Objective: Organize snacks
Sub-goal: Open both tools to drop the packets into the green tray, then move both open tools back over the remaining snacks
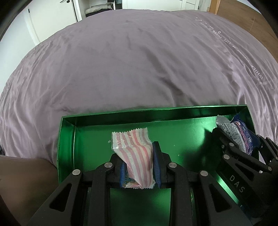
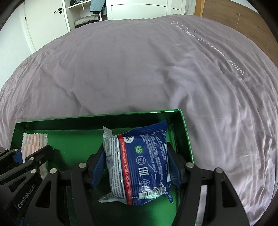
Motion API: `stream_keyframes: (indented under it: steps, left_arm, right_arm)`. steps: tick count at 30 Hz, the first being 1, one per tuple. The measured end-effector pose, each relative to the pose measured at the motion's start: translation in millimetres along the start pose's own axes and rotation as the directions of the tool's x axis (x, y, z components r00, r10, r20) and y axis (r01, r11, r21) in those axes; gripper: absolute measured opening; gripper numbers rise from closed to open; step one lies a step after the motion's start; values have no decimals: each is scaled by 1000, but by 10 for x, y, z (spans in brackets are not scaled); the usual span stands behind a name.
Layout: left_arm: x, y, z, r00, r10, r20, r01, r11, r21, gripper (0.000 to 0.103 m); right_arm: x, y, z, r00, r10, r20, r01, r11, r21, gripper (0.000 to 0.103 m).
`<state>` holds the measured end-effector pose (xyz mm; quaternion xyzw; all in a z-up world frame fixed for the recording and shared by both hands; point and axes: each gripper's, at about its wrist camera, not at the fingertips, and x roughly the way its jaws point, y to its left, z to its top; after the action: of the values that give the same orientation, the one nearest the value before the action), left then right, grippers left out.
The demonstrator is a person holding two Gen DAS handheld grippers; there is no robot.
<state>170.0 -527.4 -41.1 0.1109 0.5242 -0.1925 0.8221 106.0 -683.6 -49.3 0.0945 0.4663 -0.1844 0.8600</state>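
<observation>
A shiny green box lid [image 1: 83,139] lies on the purple bedspread; it also shows in the right wrist view [image 2: 73,139]. My left gripper [image 1: 139,166] is shut on a pink-and-white striped snack packet [image 1: 133,151] held over the box's left part. My right gripper [image 2: 136,166] is shut on a blue-and-white snack packet [image 2: 142,160] held over the box's right part. The blue packet [image 1: 234,130] and right gripper [image 1: 239,139] show at the right in the left wrist view. The striped packet [image 2: 33,140] shows at the left in the right wrist view.
The purple bedspread [image 1: 139,60] with white lettering [image 1: 257,71] stretches beyond the box. White wardrobe doors and shelves with folded clothes [image 2: 85,20] stand at the back. A wooden panel [image 2: 234,15] is at the back right.
</observation>
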Motion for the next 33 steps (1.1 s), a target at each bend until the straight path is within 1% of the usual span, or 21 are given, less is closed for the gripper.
stream_keyframes:
  steps: [5,8,10,13,14,16,17,19,22,23,26,33]
  left_arm:
    - [12,-27,12,1000,6,-1,-6,1000,-3,24]
    - [21,-31,18,1000,21,4,-21,1000,-5,32]
    - [27,-23,15,1000,26,3,-26,1000,-10,40]
    - [23,-18,8,1000,19,3,-19,1000,-4,42]
    - [21,-21,8,1000,23,3,-23,1000,3,42]
    - [12,-21,14,1000,18,-1,-17,1000,7,43]
    - [-1,-14,13,1000,14,-2,-14,1000,4,44]
    - [-31,-5,22,1000,19,3,-19,1000,-4,47]
    - [-97,-8,53,1000,17,8,-16,1000,-11,50]
    - [-118,-14,65,1000,15,10,-15,1000,-11,50]
    - [-237,-41,93,1000,7,22,-7,1000,-2,55]
    - [-669,-129,107,998,1,64,-3,999,43,56]
  right_arm:
    - [10,17,-3,1000,-3,2,3,1000,-3,84]
    - [13,21,0,1000,-8,2,8,1000,-7,84]
    - [4,24,-3,1000,-12,1,12,1000,-9,85]
    - [-11,64,13,1000,-27,1,27,999,-31,85]
    - [-31,84,23,1000,-31,4,31,999,-43,87]
    - [-82,106,38,999,-34,16,35,998,-52,96]
    - [-114,107,46,999,-47,23,48,997,-57,103]
    - [-172,92,72,998,-51,33,53,997,-58,103]
    - [-257,64,90,998,-59,39,61,997,-52,103]
    - [-311,46,96,997,-60,44,62,997,-46,103]
    - [-466,0,106,996,-69,56,71,997,-35,103]
    - [-1039,-138,38,992,-99,82,98,995,14,103]
